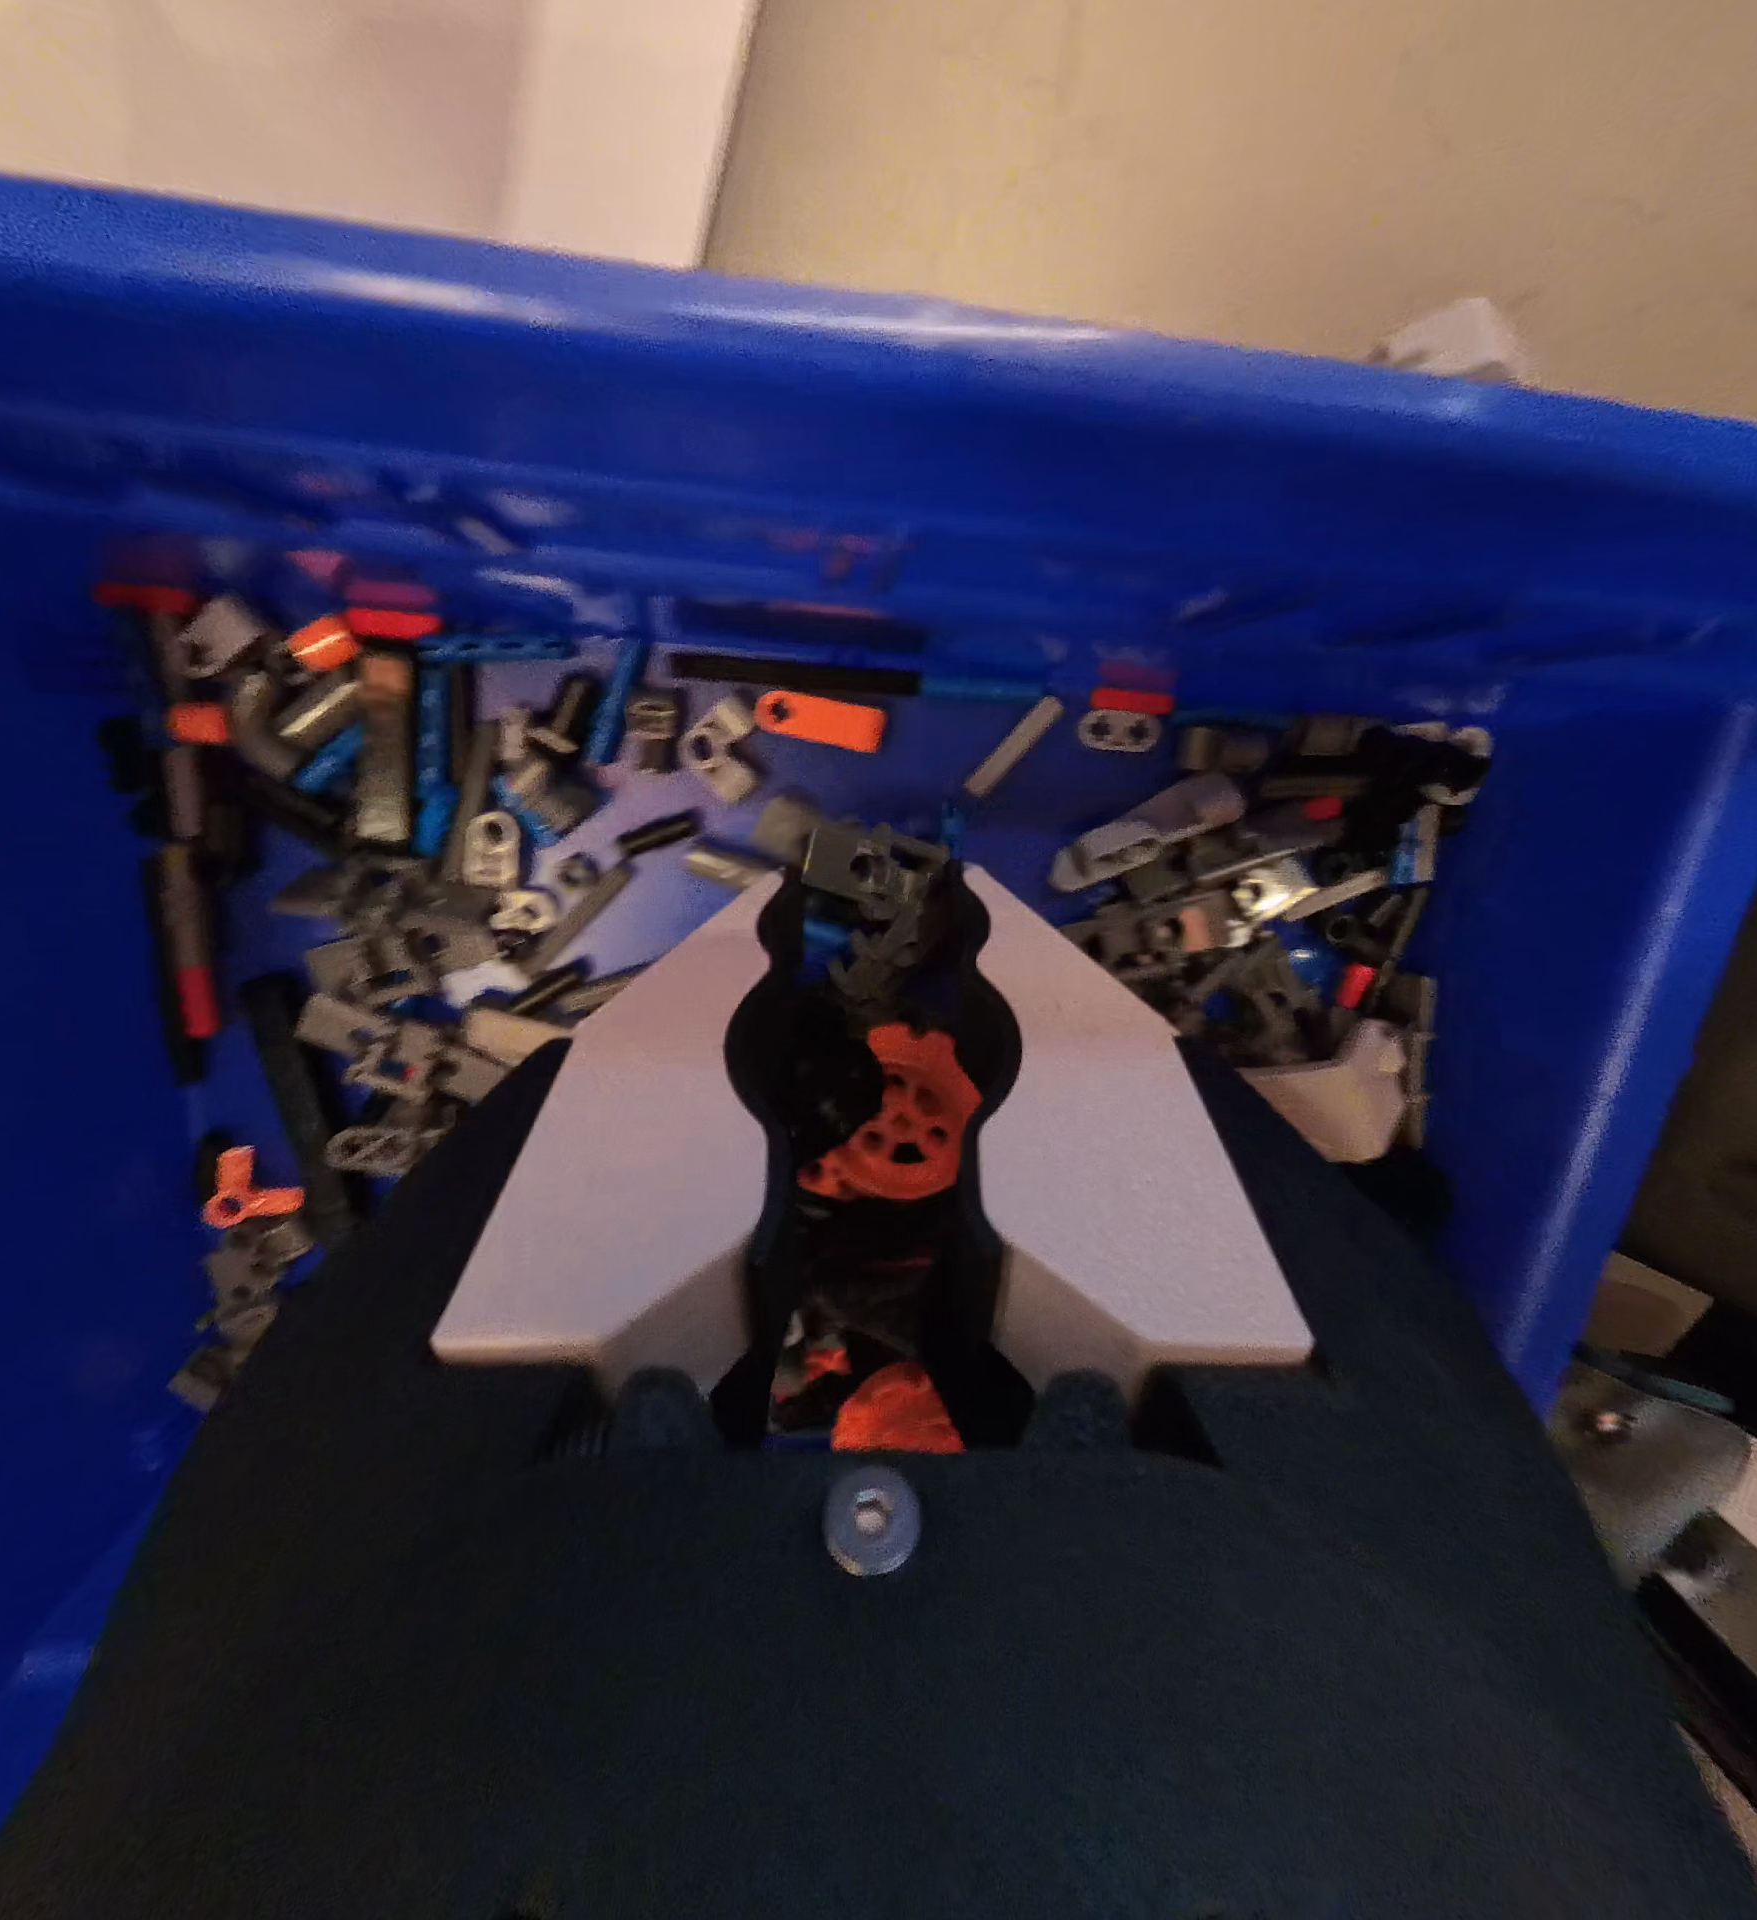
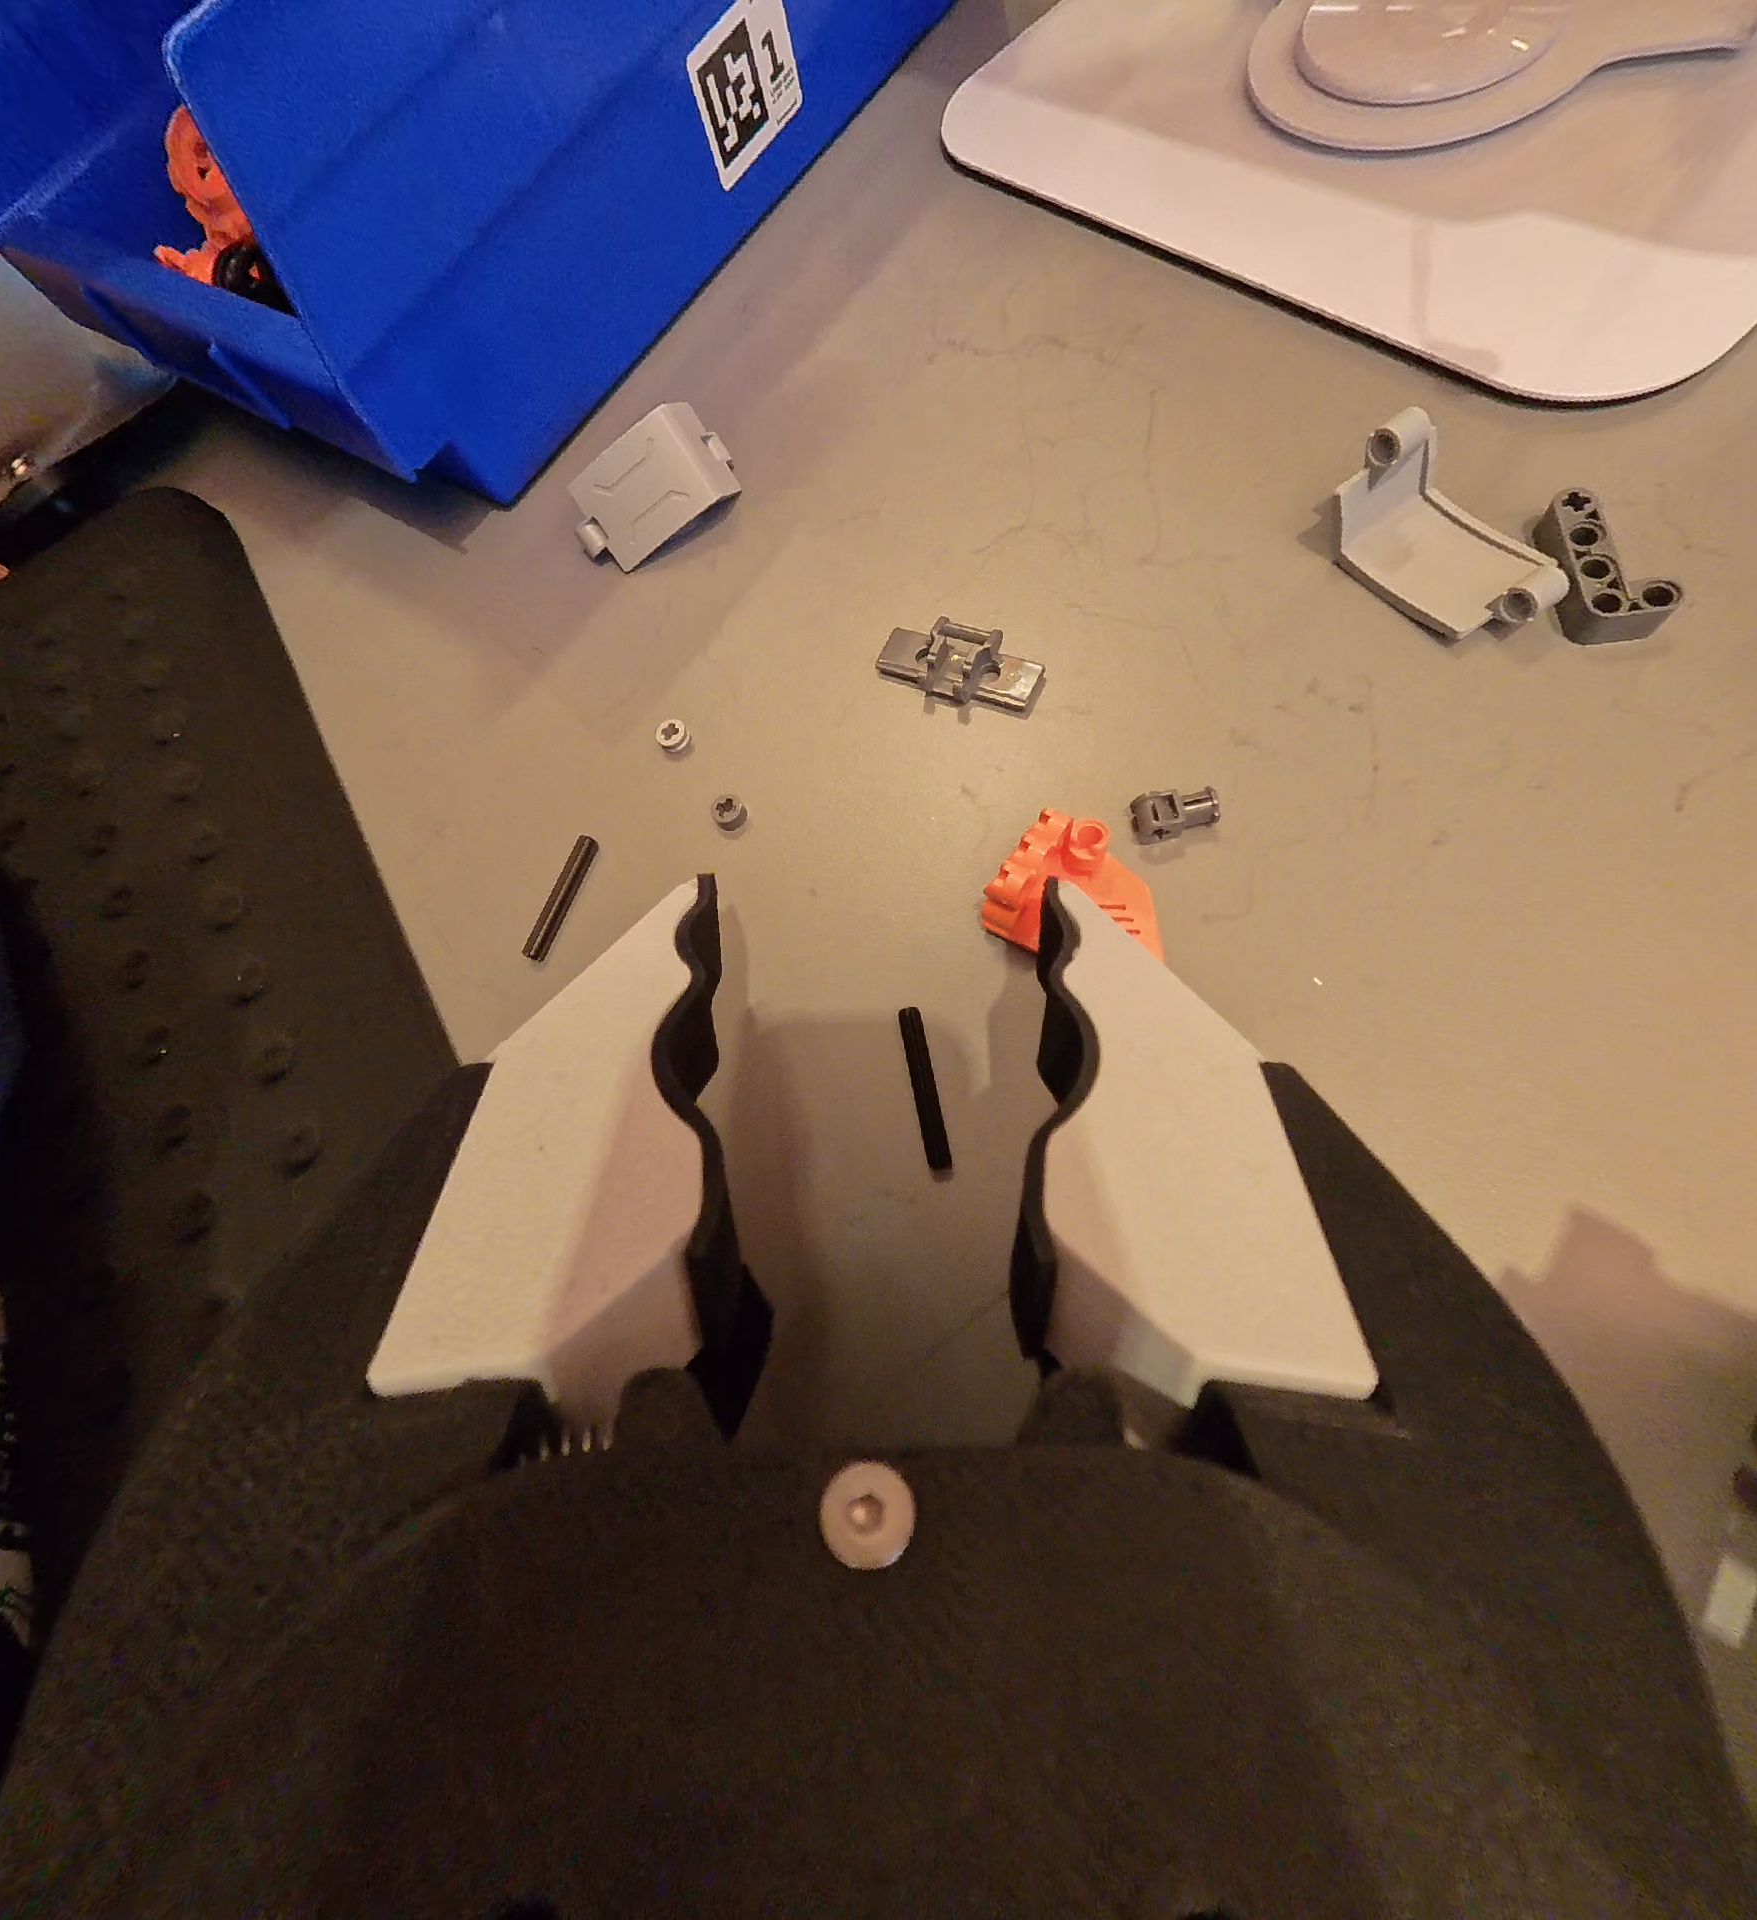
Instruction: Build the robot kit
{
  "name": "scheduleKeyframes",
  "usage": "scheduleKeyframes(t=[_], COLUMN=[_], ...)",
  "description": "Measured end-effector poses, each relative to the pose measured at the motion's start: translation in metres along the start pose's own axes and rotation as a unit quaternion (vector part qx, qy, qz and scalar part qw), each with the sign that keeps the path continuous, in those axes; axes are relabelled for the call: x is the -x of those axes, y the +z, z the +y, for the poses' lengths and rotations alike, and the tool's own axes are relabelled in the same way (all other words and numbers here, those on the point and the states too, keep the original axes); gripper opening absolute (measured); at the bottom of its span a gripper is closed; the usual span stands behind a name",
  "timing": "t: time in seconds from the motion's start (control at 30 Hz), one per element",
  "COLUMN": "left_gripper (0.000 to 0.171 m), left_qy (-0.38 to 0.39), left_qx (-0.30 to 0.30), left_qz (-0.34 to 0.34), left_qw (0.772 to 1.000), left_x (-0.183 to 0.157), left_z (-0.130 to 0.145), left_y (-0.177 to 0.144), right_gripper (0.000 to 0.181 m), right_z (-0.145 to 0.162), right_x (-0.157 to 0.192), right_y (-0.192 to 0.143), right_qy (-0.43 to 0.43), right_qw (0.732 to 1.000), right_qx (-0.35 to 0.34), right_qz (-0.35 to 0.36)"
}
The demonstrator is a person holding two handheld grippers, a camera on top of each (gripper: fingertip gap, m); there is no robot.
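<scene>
Left gripper (image 1: 879, 883), fingers nearly together, clamps a dark gray part (image 1: 869, 862) inside the blue bin (image 1: 853, 436). Right gripper (image 2: 879, 899) hangs spread over the tabletop (image 2: 1373, 935); a black axle (image 2: 925, 1089) lies between its fingers, long axis along them.

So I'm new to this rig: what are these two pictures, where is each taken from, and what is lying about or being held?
Each picture comes from a camera mounted on a hand-held two-finger gripper, looking forward along its fingers; a person carries one in each hand.

In the left wrist view, the left gripper reaches into a blue bin of small toy building parts. It is nearly shut; a dark grey piece sits at its tips, though blur hides whether it is gripped. An orange gear-like part shows through the gap.

In the right wrist view, the right gripper is open and empty above a grey table. A black axle lies between its fingers, an orange part by its right tip, with grey pieces beyond.
</scene>
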State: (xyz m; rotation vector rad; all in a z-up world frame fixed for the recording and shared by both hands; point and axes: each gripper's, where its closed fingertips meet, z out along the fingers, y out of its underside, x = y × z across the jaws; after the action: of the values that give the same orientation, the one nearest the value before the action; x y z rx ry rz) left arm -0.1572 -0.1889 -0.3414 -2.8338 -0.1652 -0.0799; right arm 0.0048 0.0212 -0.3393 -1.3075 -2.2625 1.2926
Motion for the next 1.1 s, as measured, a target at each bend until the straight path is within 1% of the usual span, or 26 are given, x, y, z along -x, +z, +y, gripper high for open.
scheduleKeyframes(t=[0.1,0.2,0.23,0.3,0.33,0.37,0.47,0.53,0.6,0.67,0.7,0.87,0.93,1.03,1.1], left_gripper=[0.025,0.029,0.030,0.029,0.029,0.031,0.036,0.039,0.037,0.032,0.029,0.012,0.013,0.013,0.018], left_qy=[-0.003,-0.014,-0.014,-0.001,0.005,0.020,0.051,0.056,0.069,0.087,0.091,0.080,0.065,0.041,0.017], left_qx=[0.012,0.001,-0.009,-0.058,-0.067,-0.059,-0.005,0.006,0.015,0.033,0.040,0.037,0.035,0.040,0.034], left_qz=[-0.036,-0.036,-0.023,0.050,0.080,0.101,0.103,0.108,0.110,0.079,0.077,0.037,0.030,-0.023,-0.018], left_qw=[0.999,0.999,1.000,0.997,0.995,0.993,0.993,0.993,0.991,0.992,0.992,0.995,0.997,0.998,0.999], left_x=[0.023,0.029,0.023,-0.012,-0.028,-0.043,-0.060,-0.068,-0.077,-0.075,-0.076,-0.059,-0.048,-0.016,-0.007], left_z=[0.007,0.007,0.004,-0.015,-0.020,-0.018,0.002,0.007,0.008,0.011,0.013,0.013,0.014,0.020,0.021], left_y=[-0.004,-0.010,-0.015,-0.031,-0.035,-0.034,-0.013,-0.002,0.005,0.011,0.014,0.015,0.013,0.008,0.004], right_gripper=[0.059,0.059,0.059,0.059,0.059,0.059,0.059,0.059,0.059,0.059,0.059,0.059,0.059,0.060,0.059], right_z=[0.000,0.000,0.000,0.001,0.001,0.001,0.001,0.001,0.001,0.001,0.001,0.001,0.001,0.001,0.001], right_x=[0.000,0.000,0.000,0.000,0.000,0.000,0.000,0.000,0.000,0.000,0.001,0.001,0.001,0.001,0.001], right_y=[0.000,0.000,0.000,0.001,0.001,0.001,0.001,0.001,0.001,0.001,0.001,0.001,0.001,0.001,0.001], right_qy=[0.000,0.000,0.000,0.001,0.001,0.001,0.000,0.000,-0.001,-0.001,-0.001,-0.003,-0.003,-0.003,-0.004], right_qw=[1.000,1.000,1.000,1.000,1.000,1.000,1.000,1.000,1.000,1.000,1.000,1.000,1.000,1.000,1.000], right_qx=[0.000,0.001,0.001,0.003,0.003,0.004,0.005,0.005,0.006,0.006,0.005,0.005,0.005,0.005,0.004], right_qz=[0.000,0.000,0.000,0.000,0.000,-0.001,-0.002,-0.002,-0.001,-0.001,-0.001,-0.001,-0.002,-0.002,-0.002])
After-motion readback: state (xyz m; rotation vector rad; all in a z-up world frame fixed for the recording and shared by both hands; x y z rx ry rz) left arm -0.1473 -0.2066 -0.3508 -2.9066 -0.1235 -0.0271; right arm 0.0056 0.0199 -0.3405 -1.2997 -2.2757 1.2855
